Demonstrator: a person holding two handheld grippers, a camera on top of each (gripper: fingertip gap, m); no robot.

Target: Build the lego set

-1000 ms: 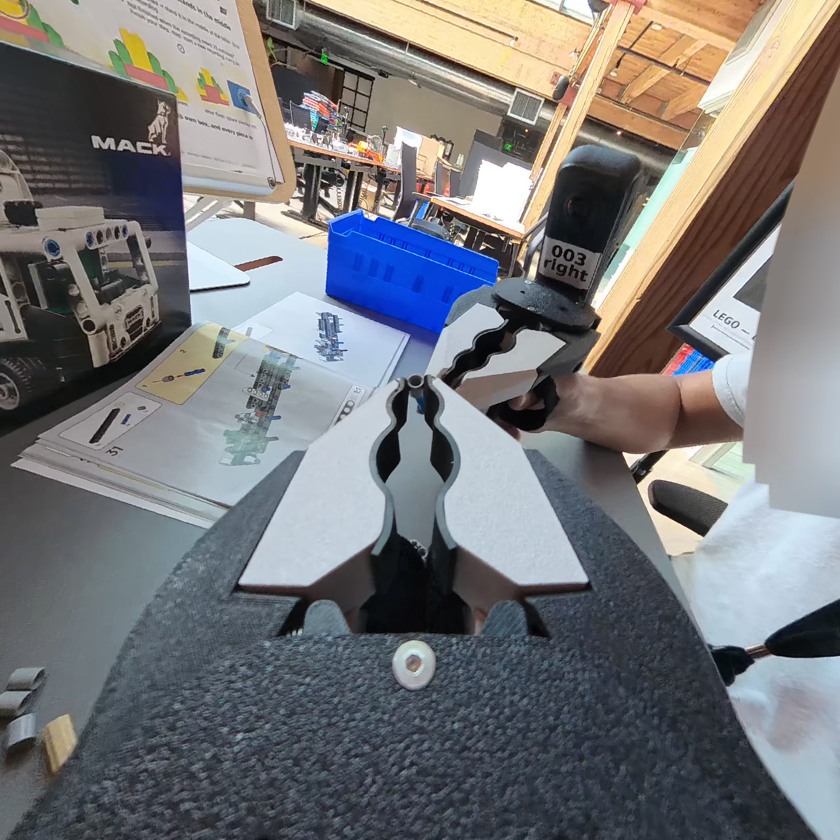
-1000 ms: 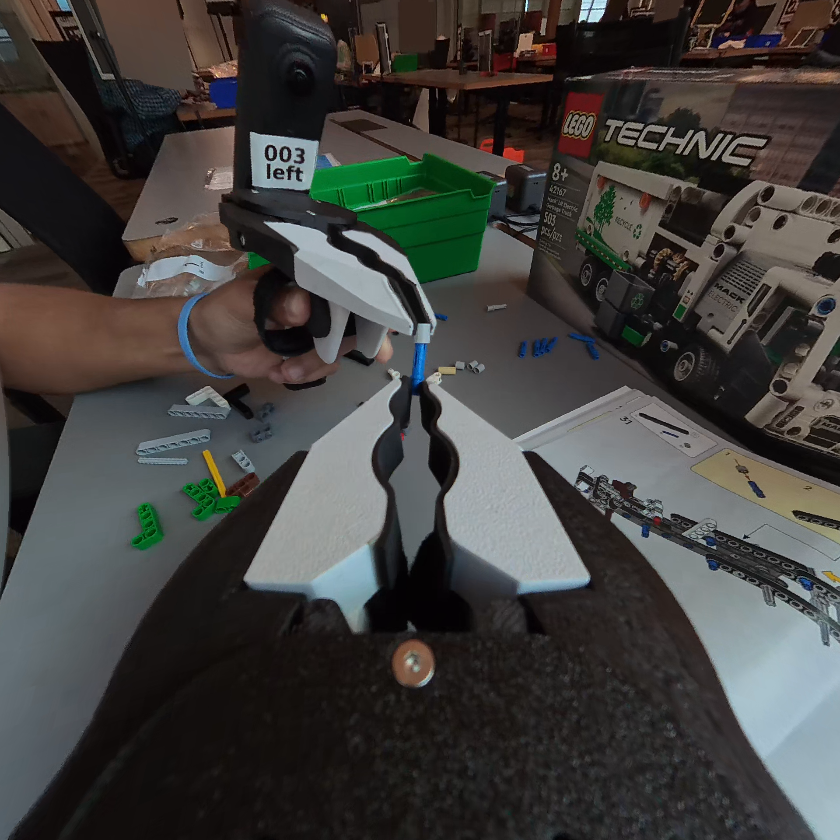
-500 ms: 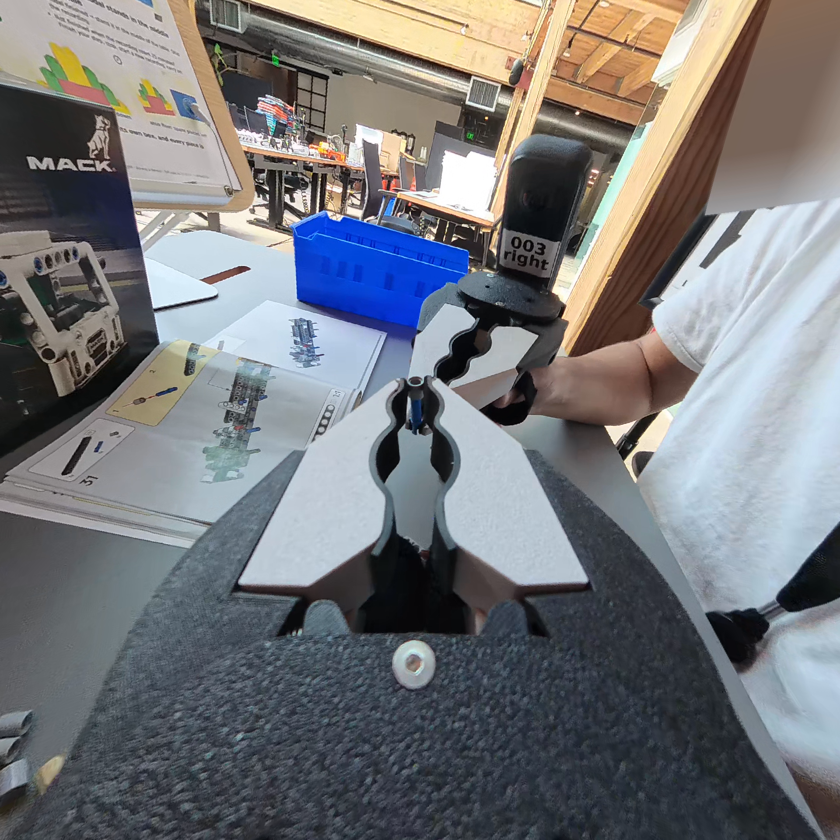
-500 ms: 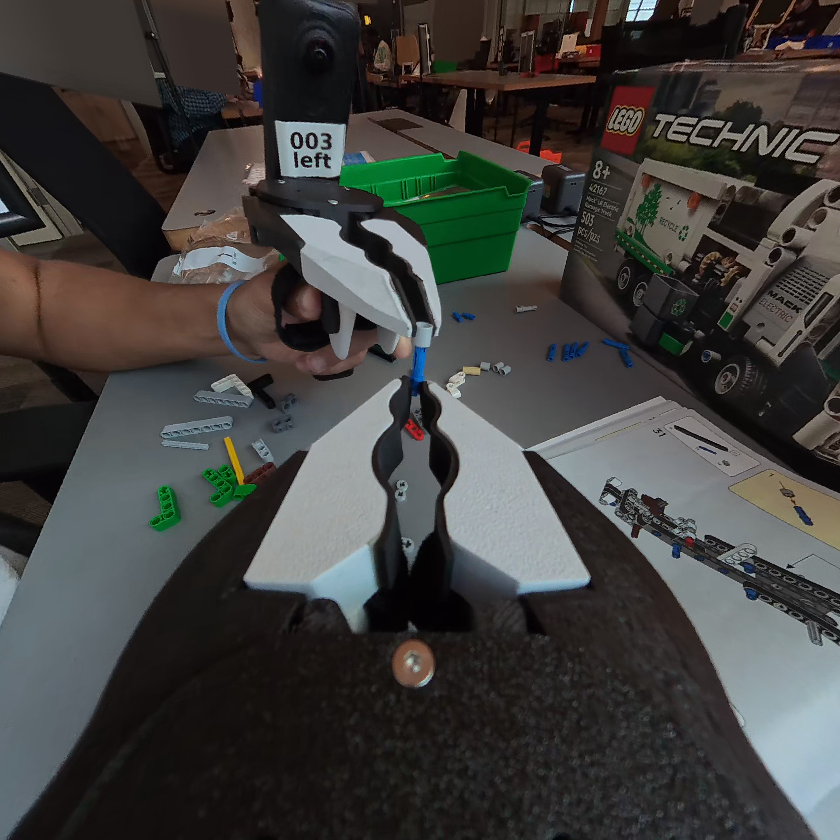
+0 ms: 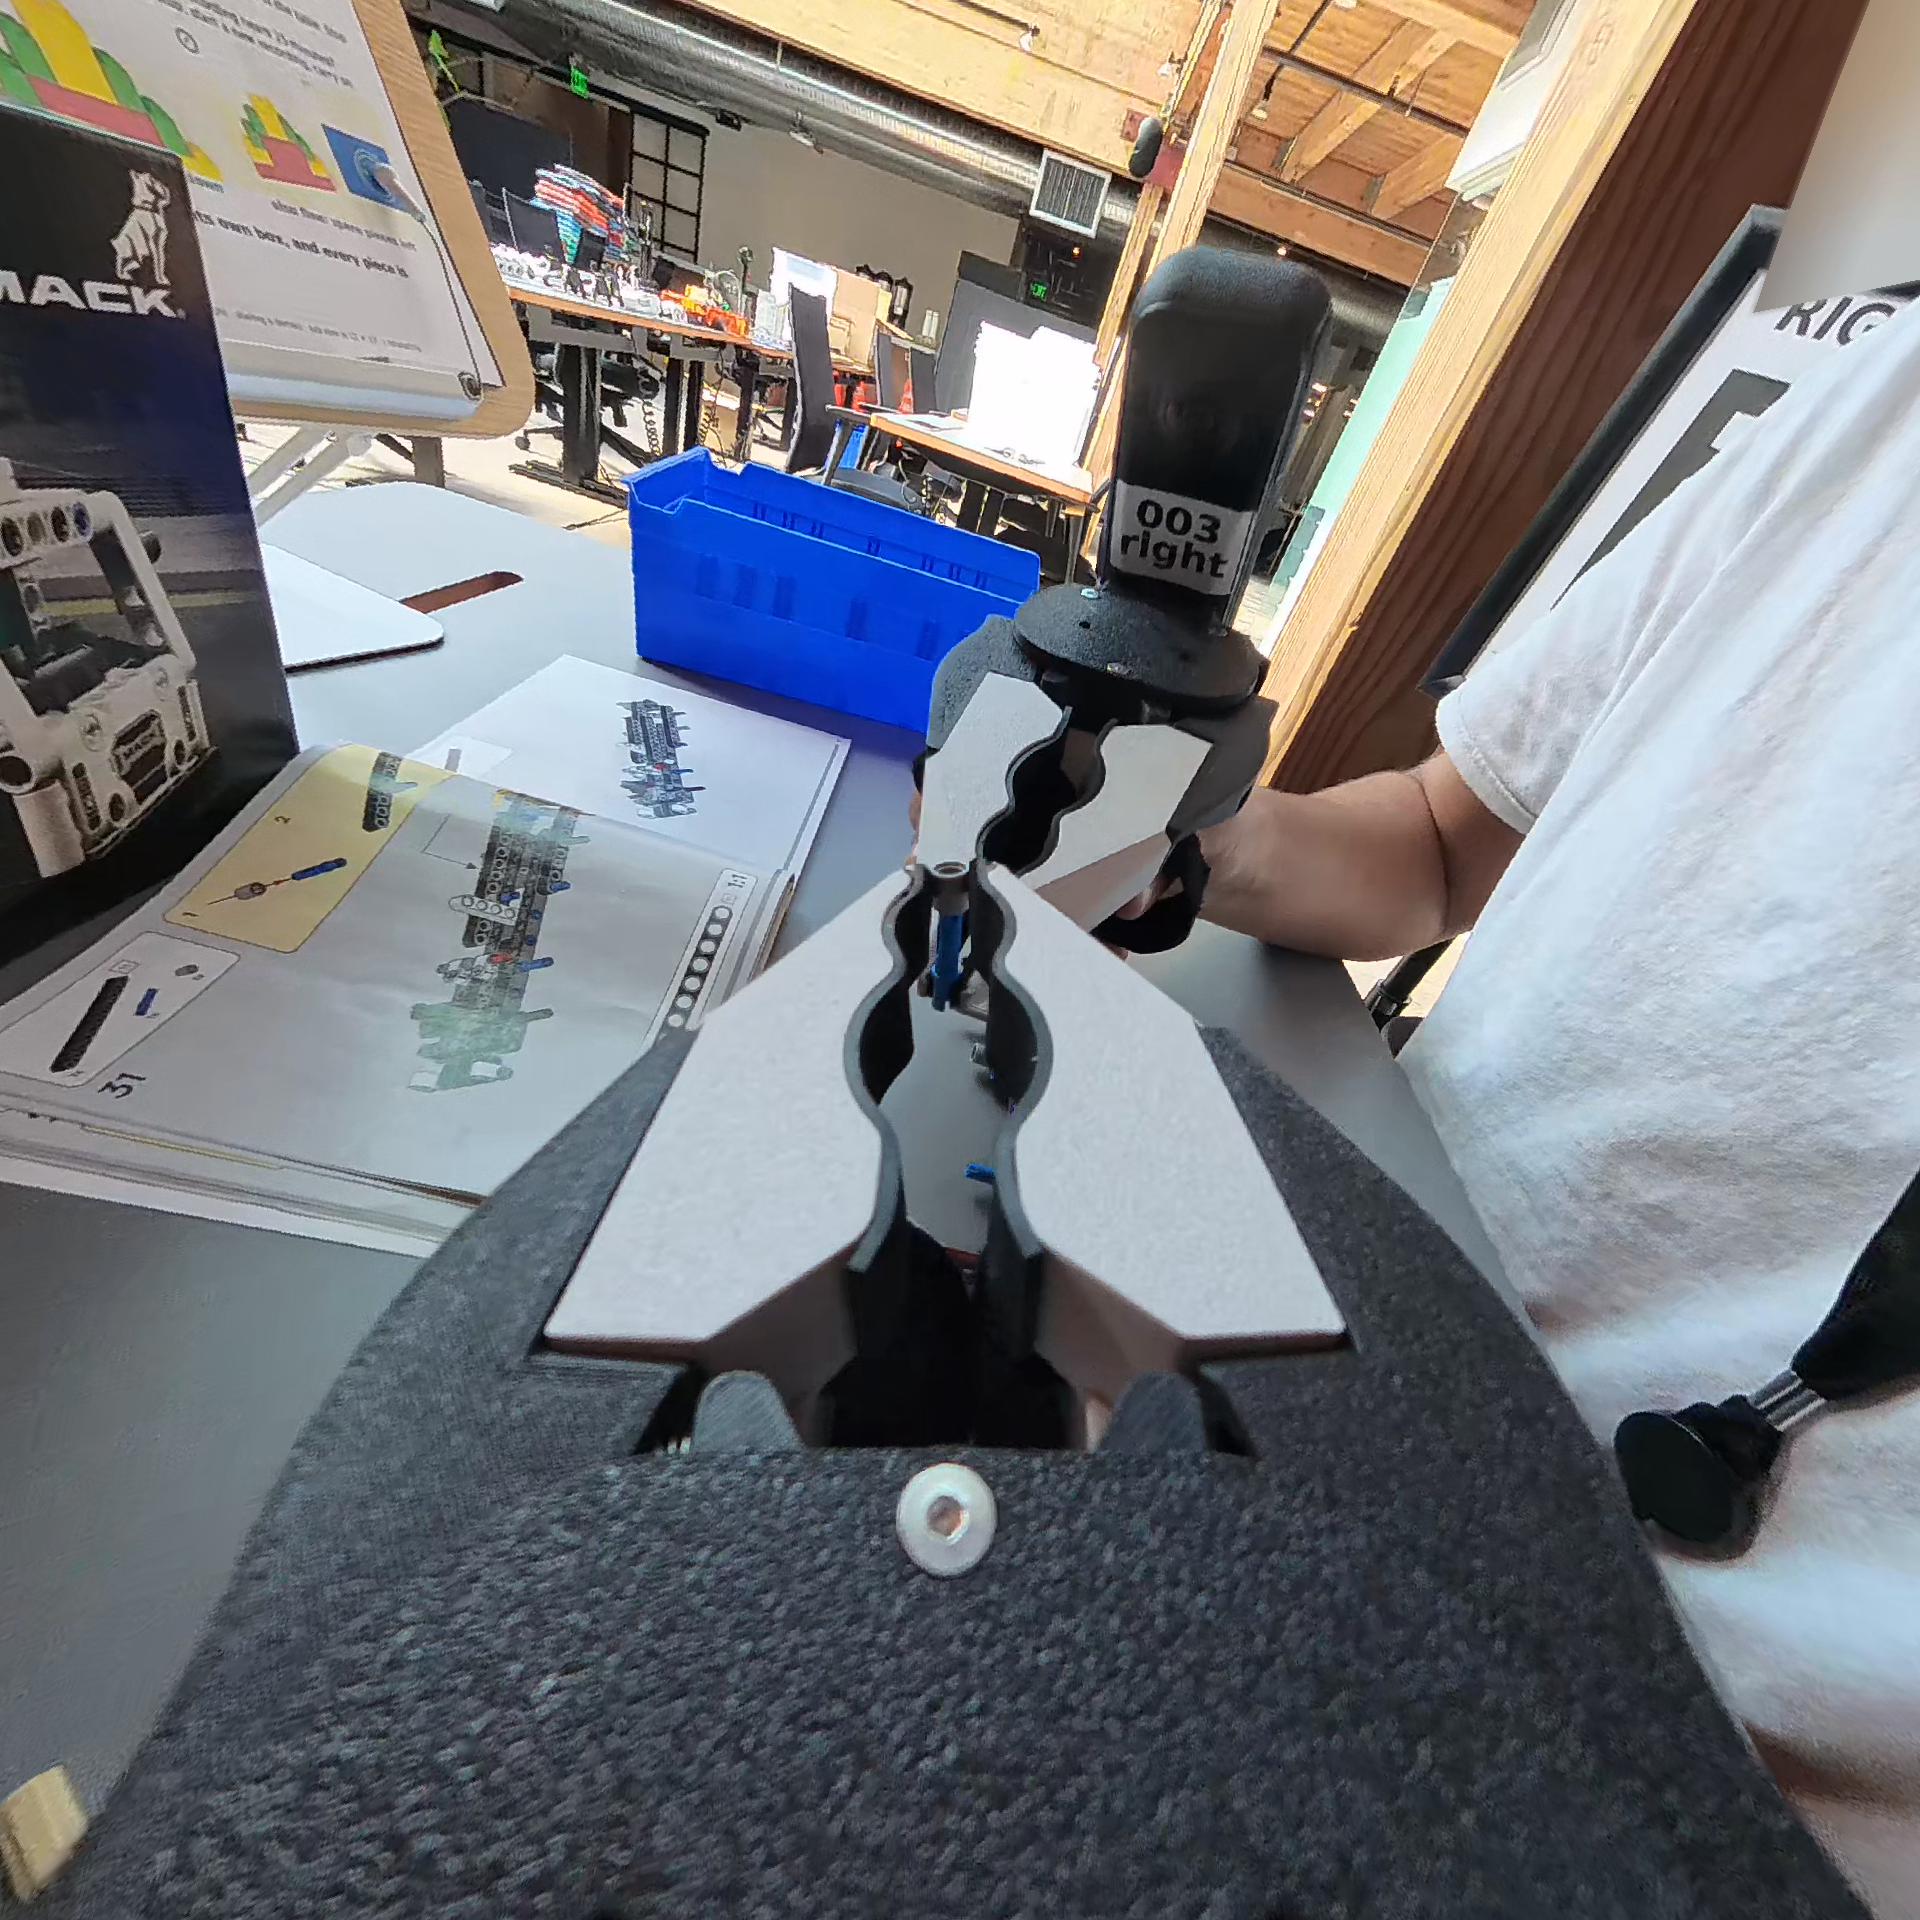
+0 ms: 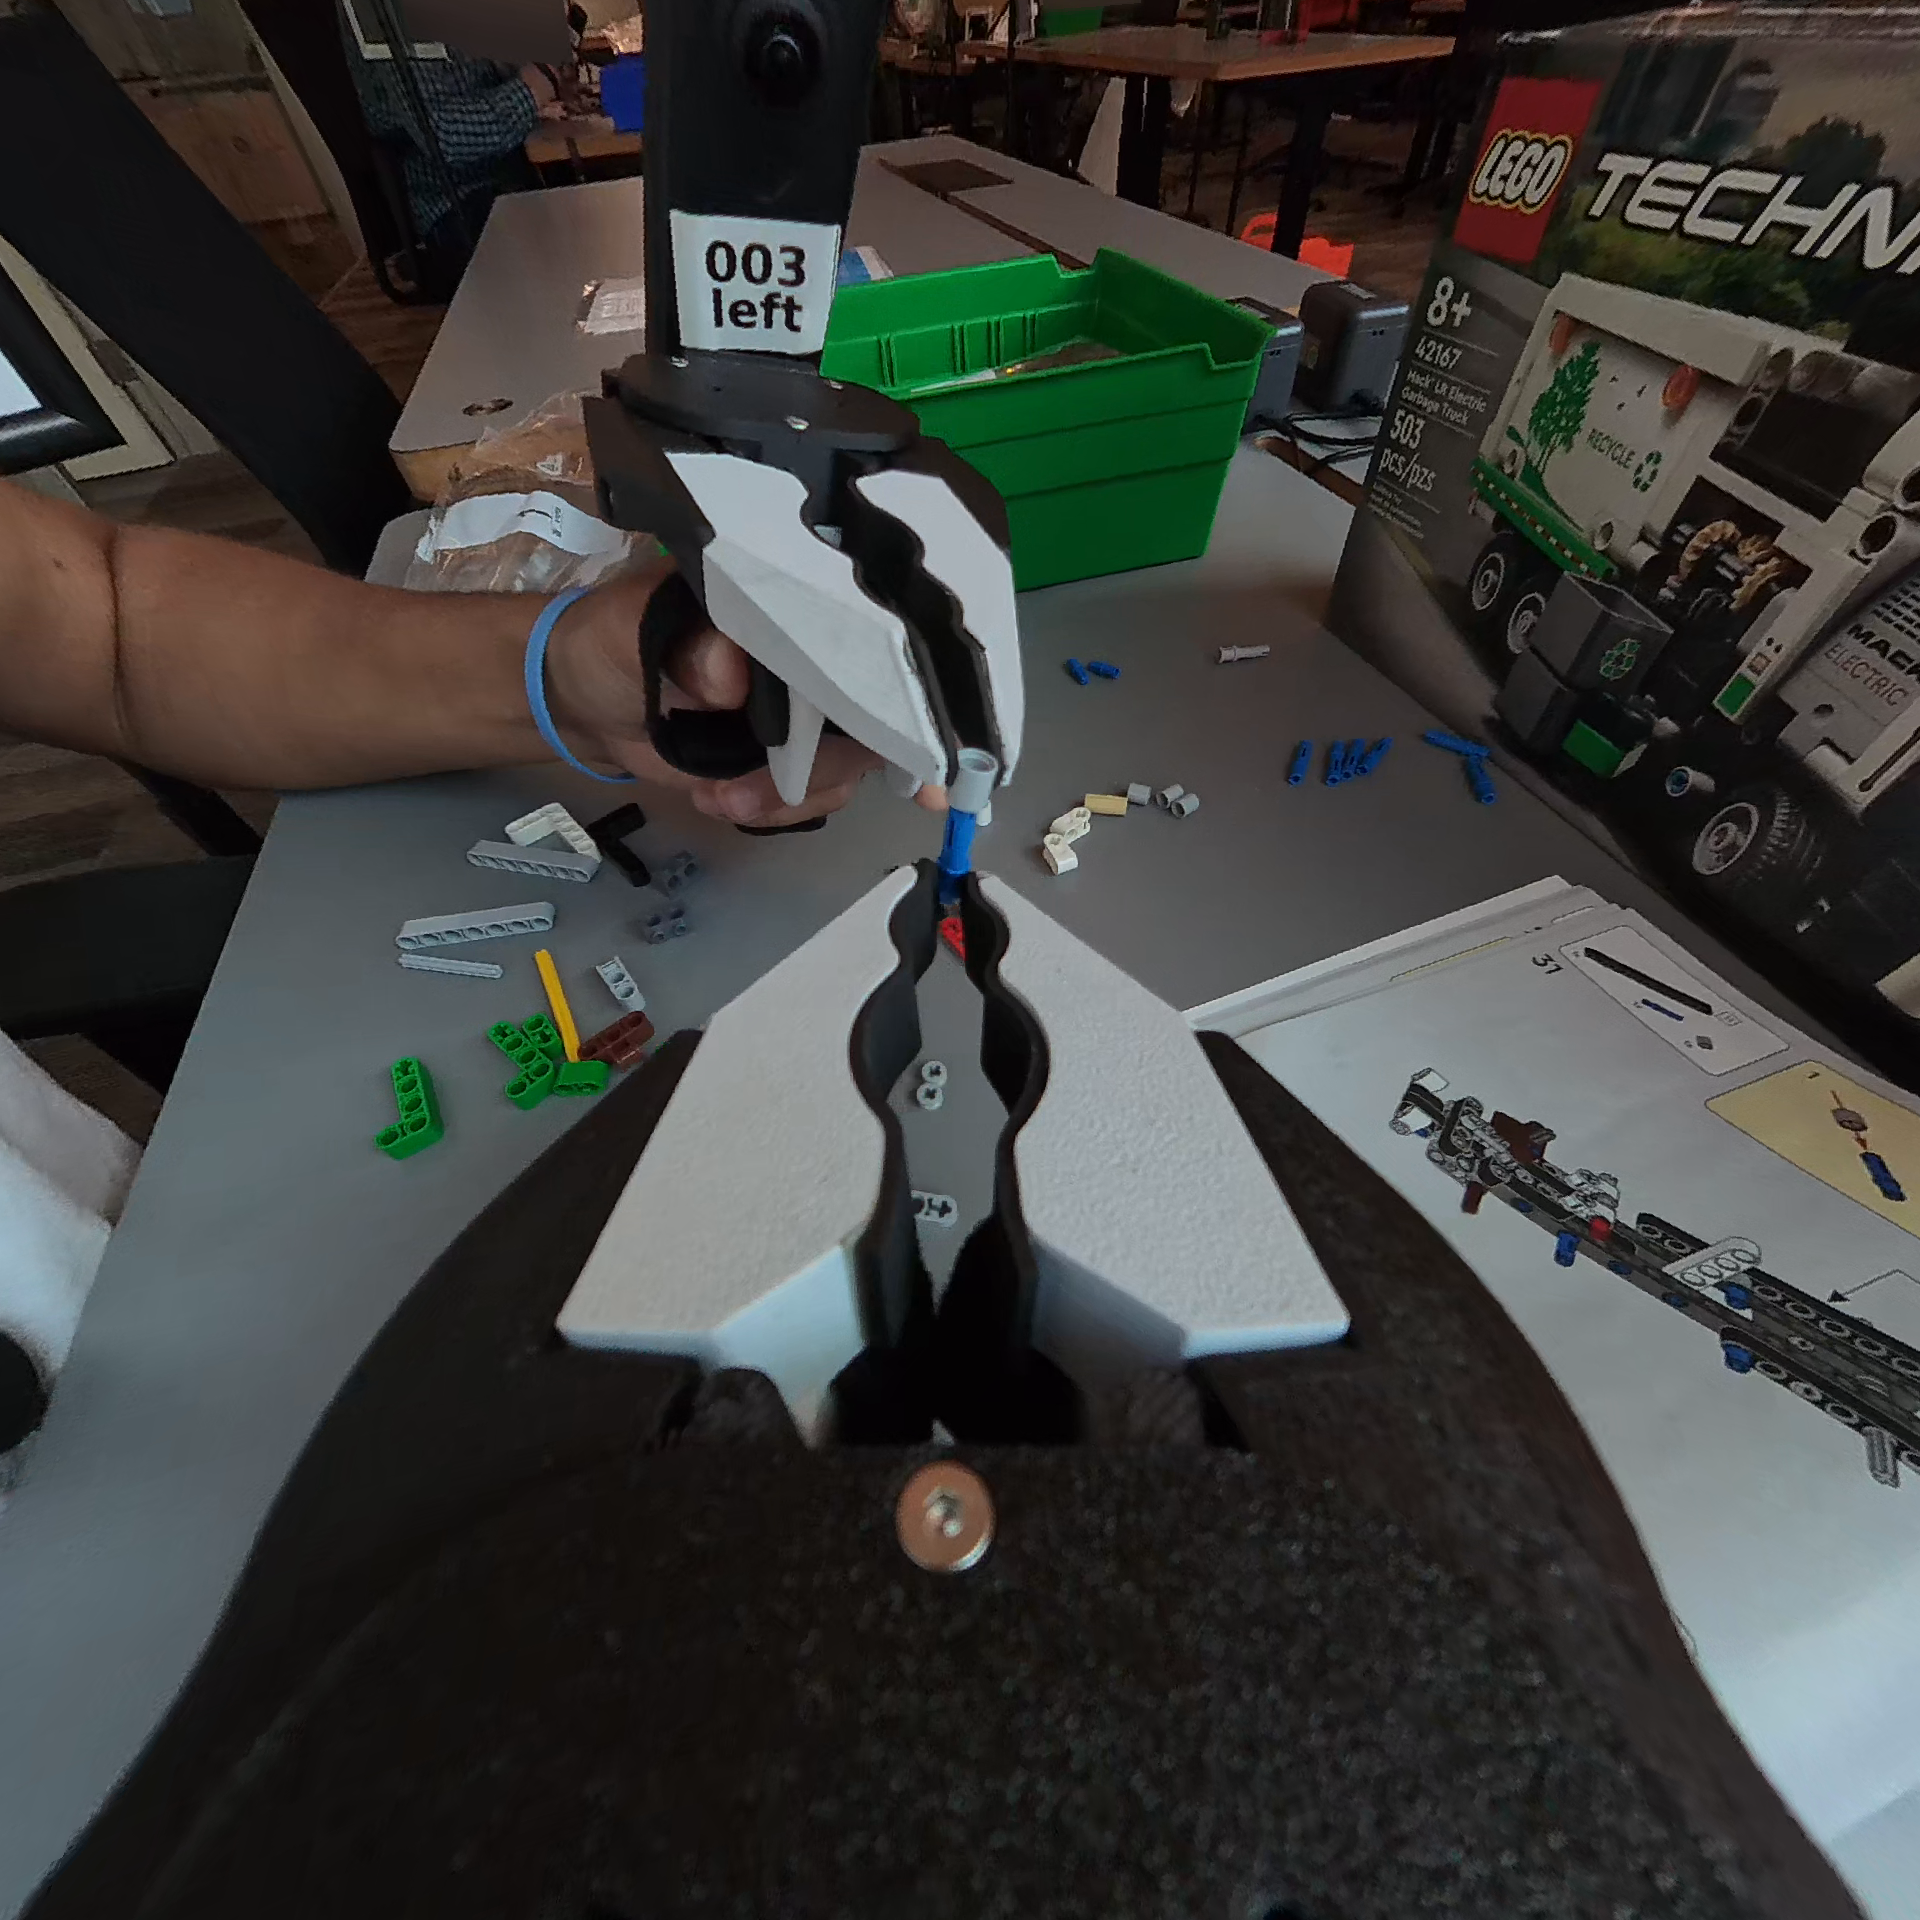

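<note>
Grey bush [image 6: 975, 777] pinched at the tips of the left gripper [image 6: 971, 774], w/ a blue pin [image 6: 956, 840] poking out of its lower end. Same pin runs down into the tips of the right gripper [image 6: 948, 896], clamped there btw the black pads [image 6: 914, 914]. So both closed: left on the bush, right on the pin, the two tips nearly meeting nose to nose above the grey table [image 6: 312, 1247].

From the left wrist view: bush [image 5: 943, 878] sits right at the fingertip end of the left gripper [image 5: 945, 883], open hole facing up, pin [image 5: 945, 951] hanging below it btw the wavy inner pads. Right gripper's [image 5: 971, 862] white fingers [image 5: 966, 769] come in from behind and just above, touching distance.

Around it:
- loose bricks scattered on the table left of the right gripper: green angle pcs [image 6: 410, 1107], a yellow axle [image 6: 556, 1003], long grey beams [image 6: 476, 925], a brown bit [image 6: 618, 1039]
- small grey and tan bushes [image 6: 1143, 805] just right of the tips, blue pins [image 6: 1340, 761] farther right
- green bin [image 6: 1049, 416] behind the left gripper, blue bin [image 5: 821, 592] behind the right one
- open instruction booklet [image 6: 1610, 1195] beside the right gripper, kit box [image 6: 1683, 468] standing behind it
</note>
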